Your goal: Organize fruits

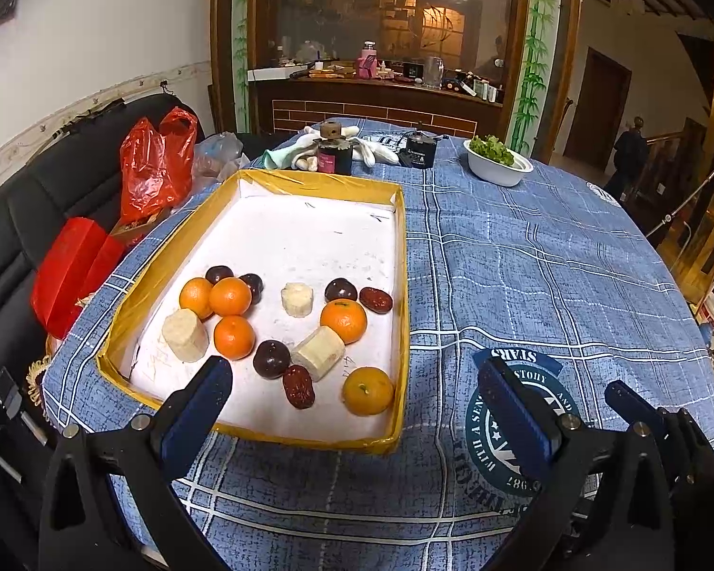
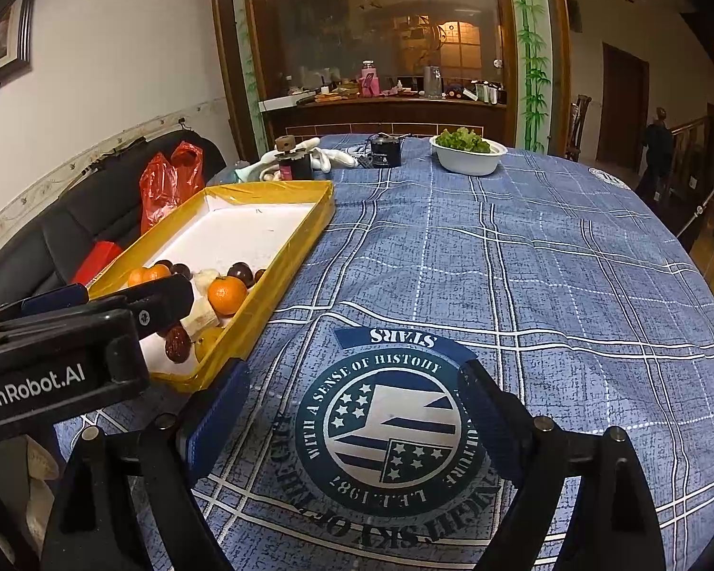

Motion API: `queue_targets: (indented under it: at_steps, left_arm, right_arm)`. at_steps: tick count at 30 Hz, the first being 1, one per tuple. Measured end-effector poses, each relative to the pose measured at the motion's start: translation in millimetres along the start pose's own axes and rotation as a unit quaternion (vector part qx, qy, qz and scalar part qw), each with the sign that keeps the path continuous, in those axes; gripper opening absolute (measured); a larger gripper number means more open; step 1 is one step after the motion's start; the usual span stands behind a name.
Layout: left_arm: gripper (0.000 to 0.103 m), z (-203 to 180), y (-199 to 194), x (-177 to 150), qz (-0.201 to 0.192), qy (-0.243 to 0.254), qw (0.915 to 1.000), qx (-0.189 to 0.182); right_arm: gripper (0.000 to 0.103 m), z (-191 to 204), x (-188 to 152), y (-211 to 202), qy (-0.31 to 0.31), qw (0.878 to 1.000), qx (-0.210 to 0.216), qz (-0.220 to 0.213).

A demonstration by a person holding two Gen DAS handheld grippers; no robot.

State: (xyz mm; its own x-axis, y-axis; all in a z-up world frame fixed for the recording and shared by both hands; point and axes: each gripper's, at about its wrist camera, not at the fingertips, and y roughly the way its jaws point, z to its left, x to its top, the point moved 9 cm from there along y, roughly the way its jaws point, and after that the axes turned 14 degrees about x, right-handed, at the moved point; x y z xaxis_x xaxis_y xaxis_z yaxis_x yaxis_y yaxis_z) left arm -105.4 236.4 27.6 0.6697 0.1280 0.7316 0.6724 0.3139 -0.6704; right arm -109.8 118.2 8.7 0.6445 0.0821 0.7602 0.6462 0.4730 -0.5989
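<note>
A yellow-rimmed tray (image 1: 402, 285) with a white floor holds several oranges (image 1: 342, 319), dark plums (image 1: 271, 358), red dates (image 1: 299, 385) and pale banana pieces (image 1: 319, 352), all loose in its near half. My left gripper (image 1: 354, 366) is open and holds nothing. One finger hangs over the tray's near rim and the other over the cloth to its right. My right gripper (image 2: 352, 371) is open above the round emblem (image 2: 385, 433) on the tablecloth, to the right of the tray (image 2: 281, 276), with nothing between its fingers.
A blue checked cloth (image 1: 547, 285) covers the round table. At its far side stand a white bowl of greens (image 1: 497, 169), a dark jar (image 1: 333, 152), white gloves and a black device (image 1: 421, 150). A red bag (image 1: 154, 166) and black sofa lie left. A person (image 1: 630, 152) stands far right.
</note>
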Motion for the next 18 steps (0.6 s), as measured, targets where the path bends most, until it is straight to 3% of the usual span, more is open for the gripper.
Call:
queue_targets:
  at_steps: [18]
  left_arm:
    - [0.103,0.6,0.4,-2.2,0.002,-0.002,1.0,0.0]
  right_arm:
    - [0.093,3.2,-4.5,1.4,0.002,1.0,0.003,0.004]
